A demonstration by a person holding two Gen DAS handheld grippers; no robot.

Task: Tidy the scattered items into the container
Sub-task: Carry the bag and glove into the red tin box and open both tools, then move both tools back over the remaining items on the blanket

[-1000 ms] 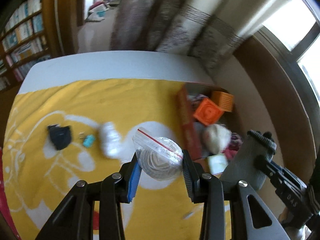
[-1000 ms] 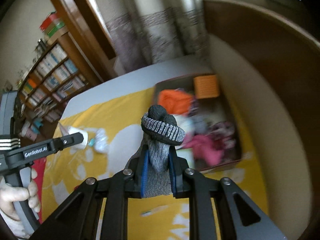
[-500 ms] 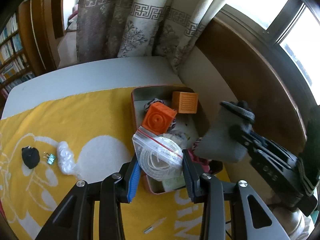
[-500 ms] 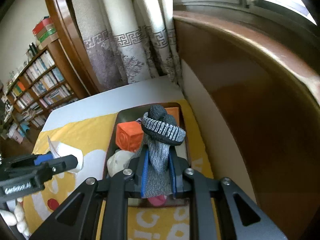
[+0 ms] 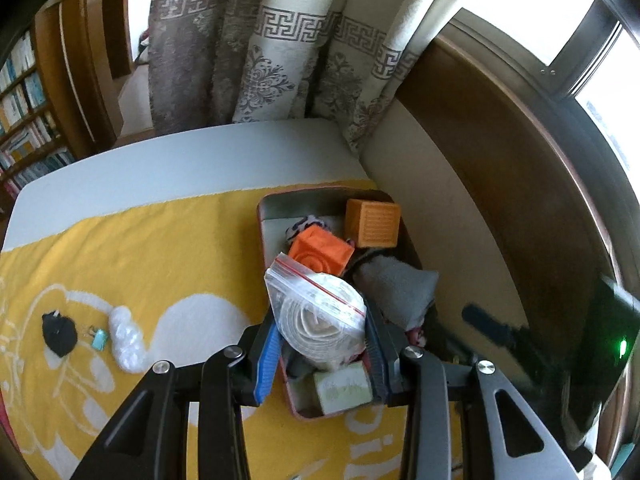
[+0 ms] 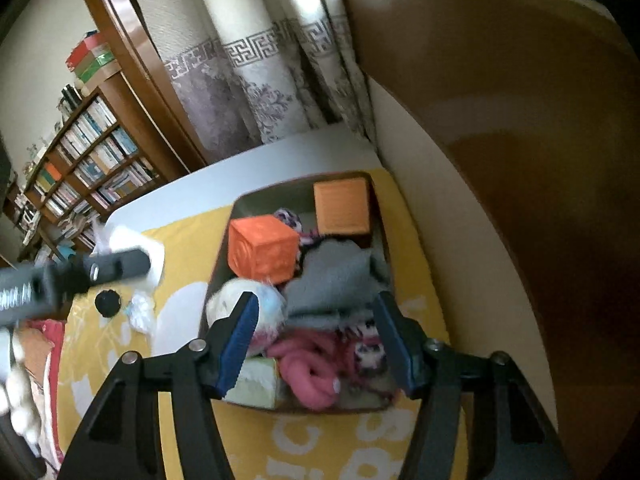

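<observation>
Left wrist view, from the left: a black pouch (image 5: 59,333), a small teal clip (image 5: 98,339) and a wad of clear plastic wrap (image 5: 126,340) lie in a row on the yellow cloth (image 5: 160,248), well apart from the container (image 5: 276,202), which sits at the cloth's far right beside the wall. The left claw (image 5: 320,344) is clamped on a zip bag with a white coil (image 5: 320,312), held above the near end of the container. Past the bag, inside the container, stand a bright orange cube (image 5: 322,254) and, further back, a paler orange cube (image 5: 372,224). To the right of the bag a grey sock (image 5: 394,288) lies on the pile, and a pale green block (image 5: 342,388) sits at the near end. At the far right the right claw shows only as a dark blurred shape (image 5: 486,322), apart from the sock.

Right wrist view, from the left: a person's hand (image 6: 18,392) grips the handle of the left claw (image 6: 120,266), and the bag shows white behind it. The pouch (image 6: 107,303) and the plastic wrap (image 6: 140,312) lie on the cloth (image 6: 180,264) just beyond. The right claw (image 6: 316,336) has its jaws opening, with nothing pressed between them; the grey sock (image 6: 332,280) lies loose in the container (image 6: 260,194) beyond the pads. Around it are the bright cube (image 6: 262,250), the paler cube (image 6: 342,208), a white fluffy ball (image 6: 244,304), a pink coiled cord (image 6: 308,368) and the green block (image 6: 260,384).
</observation>
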